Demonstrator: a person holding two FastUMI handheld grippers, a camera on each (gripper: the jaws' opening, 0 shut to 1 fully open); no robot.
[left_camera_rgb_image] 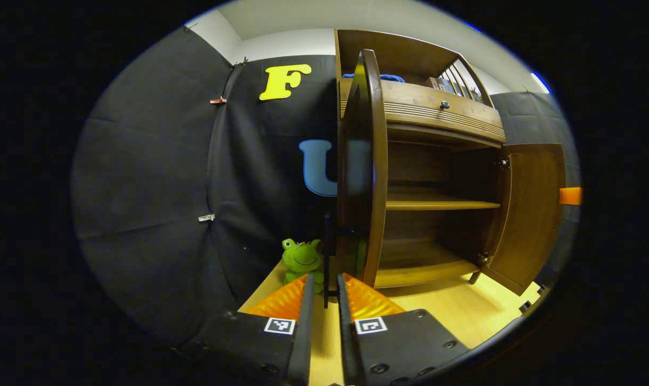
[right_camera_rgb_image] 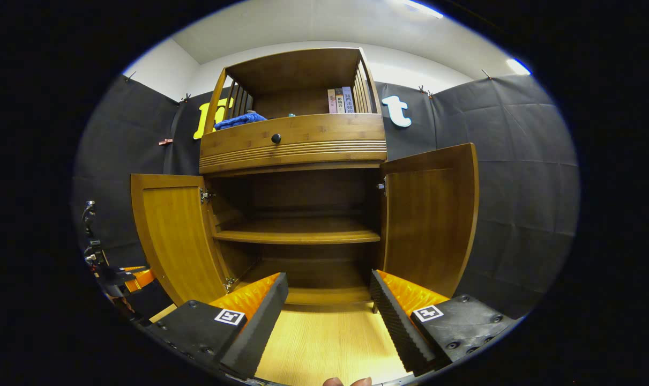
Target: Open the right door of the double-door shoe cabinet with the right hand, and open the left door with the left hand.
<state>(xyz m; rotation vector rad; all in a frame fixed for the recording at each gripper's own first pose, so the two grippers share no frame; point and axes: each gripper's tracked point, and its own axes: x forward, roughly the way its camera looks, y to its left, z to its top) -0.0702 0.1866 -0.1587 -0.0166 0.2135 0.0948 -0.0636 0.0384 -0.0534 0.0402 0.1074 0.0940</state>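
Both doors of the shoe cabinet [right_camera_rgb_image: 297, 145] are standing open, the left door [right_camera_rgb_image: 177, 236] and the right door [right_camera_rgb_image: 431, 214]. The left gripper [left_camera_rgb_image: 324, 292] is pinching the left door's black handle [left_camera_rgb_image: 328, 257]. The right gripper [right_camera_rgb_image: 329, 300] is hanging spread before two bare shelves.

frog toy [left_camera_rgb_image: 301, 261]: partly hidden by tongs | book [right_camera_rgb_image: 339, 100] spines: too small

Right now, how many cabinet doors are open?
2. The left door is swung out to the left of the shoe cabinet, and the right door is swung out to the right. Both show in the right gripper view.
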